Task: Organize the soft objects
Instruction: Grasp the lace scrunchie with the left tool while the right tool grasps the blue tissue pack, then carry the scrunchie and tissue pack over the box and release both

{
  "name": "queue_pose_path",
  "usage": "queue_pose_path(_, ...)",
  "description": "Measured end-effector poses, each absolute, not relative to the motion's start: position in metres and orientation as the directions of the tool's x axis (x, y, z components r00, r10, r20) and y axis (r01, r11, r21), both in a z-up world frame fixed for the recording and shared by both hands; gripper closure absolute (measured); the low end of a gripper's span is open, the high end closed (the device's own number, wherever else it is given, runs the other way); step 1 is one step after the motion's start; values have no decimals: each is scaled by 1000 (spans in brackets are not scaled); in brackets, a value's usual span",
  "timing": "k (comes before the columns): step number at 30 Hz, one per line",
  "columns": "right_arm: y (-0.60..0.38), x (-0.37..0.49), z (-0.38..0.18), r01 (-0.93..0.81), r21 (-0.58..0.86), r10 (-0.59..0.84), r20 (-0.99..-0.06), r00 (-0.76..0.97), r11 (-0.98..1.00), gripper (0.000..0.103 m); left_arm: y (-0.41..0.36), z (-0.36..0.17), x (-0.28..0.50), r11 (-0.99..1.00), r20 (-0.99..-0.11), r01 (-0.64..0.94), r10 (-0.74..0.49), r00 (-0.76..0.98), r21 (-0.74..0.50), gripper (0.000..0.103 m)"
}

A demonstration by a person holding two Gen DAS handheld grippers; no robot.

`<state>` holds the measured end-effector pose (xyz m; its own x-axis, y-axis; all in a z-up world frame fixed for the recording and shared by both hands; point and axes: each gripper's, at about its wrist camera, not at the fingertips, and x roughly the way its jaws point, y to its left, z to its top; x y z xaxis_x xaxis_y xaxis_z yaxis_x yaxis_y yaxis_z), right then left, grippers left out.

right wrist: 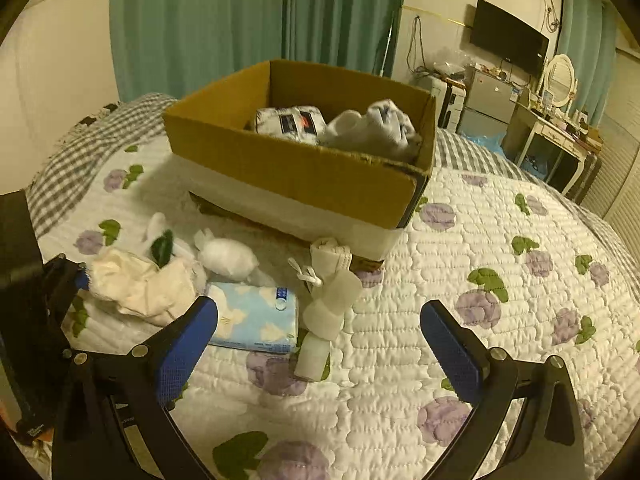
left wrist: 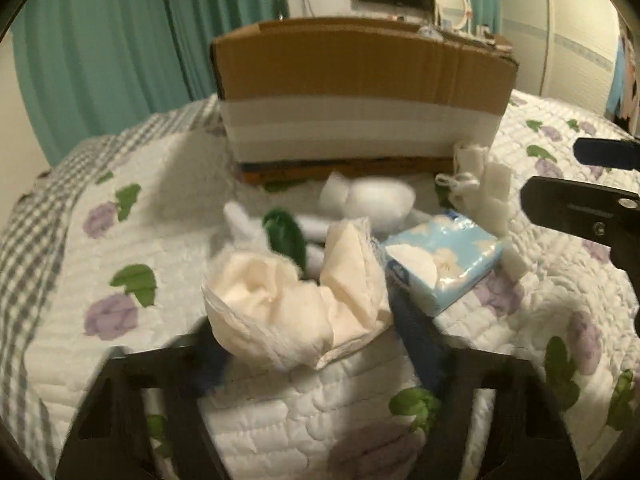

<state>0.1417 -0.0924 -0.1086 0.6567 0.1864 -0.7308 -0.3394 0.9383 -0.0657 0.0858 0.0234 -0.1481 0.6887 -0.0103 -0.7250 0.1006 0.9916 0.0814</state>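
The left claw (left wrist: 304,332) is closed on a crumpled cream-white bundle of soft padding (left wrist: 296,300), its blue pads pressing in from either side at the near edge of the pile on the bed quilt (left wrist: 100,264). The right claw (right wrist: 320,344) stands wide open with nothing between its blue pads (right wrist: 452,344), above bare quilt to the right of the pile.

Behind the bundle lie a white plush toy (left wrist: 368,200) with a dark green part (left wrist: 286,236) beside it. Just right of the bundle sits a light-blue tissue pack (left wrist: 440,260), and beyond that a white strip of cloth with a knotted cord (right wrist: 332,292) runs from the box's foot toward the near side.

The open cardboard box (right wrist: 288,168) stands on the quilt behind the pile; in it are a wrapped white packet (right wrist: 290,120) and a bunched white cloth (right wrist: 376,128).
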Motion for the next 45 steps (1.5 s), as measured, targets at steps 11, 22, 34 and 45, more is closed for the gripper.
queue_pose_path(11, -83, 143, -121, -379, -37, 225, -749, 623, 925, 1, 46, -119, 63, 998, -705, 62, -42, 708, 2, 75)
queue_pose_path(22, -37, 162, -163, -461, -33, 242, -817, 523, 887, 12, 69, -117, 71, 999, -714, 9, -30, 699, -33, 75)
queue_pose_path(34, -15, 163, -178, -501, -100, 209, -826, 524, 860, 31, 66, -117, 68, 999, -710, 27, -35, 703, -22, 75)
queue_pose_path(45, -27, 158, -166, -478, -79, 225, -808, 545, 875, 39, 70, -119, 68, 1000, -711, 13, -16, 703, -10, 75)
